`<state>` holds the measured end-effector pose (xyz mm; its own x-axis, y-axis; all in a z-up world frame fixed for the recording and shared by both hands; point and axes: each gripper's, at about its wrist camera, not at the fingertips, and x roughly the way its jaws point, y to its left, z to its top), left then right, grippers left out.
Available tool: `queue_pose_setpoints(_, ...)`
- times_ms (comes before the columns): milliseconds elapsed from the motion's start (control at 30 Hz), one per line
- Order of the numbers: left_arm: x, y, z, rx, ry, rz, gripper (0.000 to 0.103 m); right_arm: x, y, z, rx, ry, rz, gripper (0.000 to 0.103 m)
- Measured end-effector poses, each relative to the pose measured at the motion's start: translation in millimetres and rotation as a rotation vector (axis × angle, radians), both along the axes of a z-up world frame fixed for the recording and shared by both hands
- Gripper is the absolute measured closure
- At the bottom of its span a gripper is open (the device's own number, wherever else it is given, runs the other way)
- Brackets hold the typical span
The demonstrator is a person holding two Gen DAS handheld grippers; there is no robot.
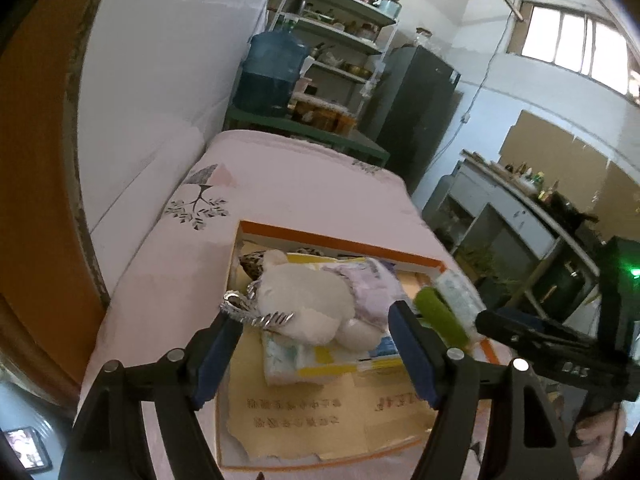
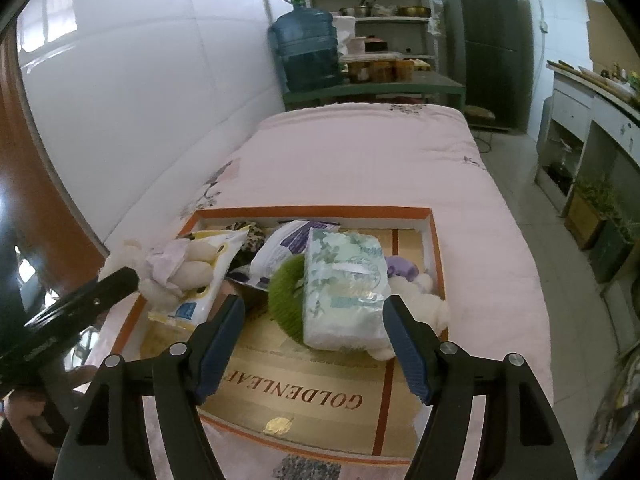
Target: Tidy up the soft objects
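An orange-rimmed shallow box lies on the pink bed and holds soft things. In the left wrist view a white plush toy lies on a yellow pack, beside a green roll and a tissue pack. My left gripper is open just above the plush, touching nothing. In the right wrist view a floral tissue pack leans on the green roll, with a white plush behind it. My right gripper is open around the tissue pack's near end, apart from it.
The pink bed runs along a white wall at the left. A blue water jug, shelves and a dark fridge stand beyond it. A counter and tiled floor lie to the right.
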<state>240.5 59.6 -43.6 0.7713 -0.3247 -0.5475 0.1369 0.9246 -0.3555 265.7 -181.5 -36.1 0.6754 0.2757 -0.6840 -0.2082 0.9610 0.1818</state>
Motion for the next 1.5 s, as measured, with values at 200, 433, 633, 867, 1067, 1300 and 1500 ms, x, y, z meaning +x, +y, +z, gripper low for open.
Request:
queue_pose_setpoints(200, -12.7, -4.8, 8.9, -0.022, -0.022, -0.059, 0.028, -9.3, 5.3, 1.4, 0.004, 0.0, 0.007, 0.03)
queue_pose_setpoints(433, -27.3, -16.0, 16.1, -0.061, -0.03, -0.15, 0.028, -18.0, 8.1, 2.9, 0.006, 0.003, 0.014, 0.03)
queue_pose_setpoints(633, -36.8, -30.5, 10.8, -0.064, 0.016, -0.248, 0.028, -23.0, 6.7, 2.5, 0.013, 0.006, 0.009, 0.03)
queue_pose_setpoints(867, -52.2, -39.7, 4.8, 0.0, 0.029, -0.287, 0.028, -31.8, 5.9, 0.3, 0.018, 0.014, 0.01, 0.03)
queue_pose_setpoints(1067, -64.5, -38.9, 2.9, -0.034, 0.042, -0.357, 0.028, -37.1, 6.2, 0.7, 0.021, 0.011, 0.009, 0.03)
queue_pose_setpoints(1300, -87.6, -78.2, 6.1, 0.354, -0.065, -0.379, 0.028, -44.1, 7.8, 0.6, 0.027, 0.007, 0.011, 0.03)
queue_pose_setpoints(1500, -49.7, -97.9, -6.8, 0.565, 0.008, -0.225, 0.03, -51.4, 6.1, 5.1, 0.037, -0.003, 0.003, 0.03)
